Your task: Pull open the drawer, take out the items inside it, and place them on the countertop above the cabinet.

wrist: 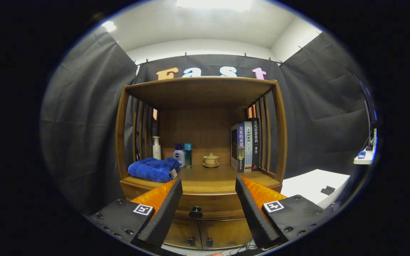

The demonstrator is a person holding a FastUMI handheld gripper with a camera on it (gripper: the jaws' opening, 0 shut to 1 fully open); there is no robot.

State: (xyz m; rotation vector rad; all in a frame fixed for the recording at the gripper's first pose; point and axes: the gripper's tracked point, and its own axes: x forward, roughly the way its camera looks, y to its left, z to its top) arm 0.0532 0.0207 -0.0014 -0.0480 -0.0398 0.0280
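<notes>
A: Since the drawer [205,206] is shut, with its dark knob [195,212] dead ahead between the fingers, where's the gripper [208,188]?

B: Short of the cabinet [201,142], jaws spread wide with nothing between them; I'd judge that's to straddle the knob

A: And the countertop [222,177]?

B: Bare in the near middle; blue towel [153,169] left, books [246,145] right, teacup [211,160] far back; probably room for the items

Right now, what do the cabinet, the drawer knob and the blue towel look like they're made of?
Cabinet: looks like brown wood with a smooth, slightly glossy finish; faint grain and a soft sheen show.
Drawer knob: dark, round, probably metal or plastic; too small to tell.
Blue towel: soft, plush cloth, folded, with a fuzzy surface.
The gripper is open, its fingers either side of the knob, not touching it.
</notes>
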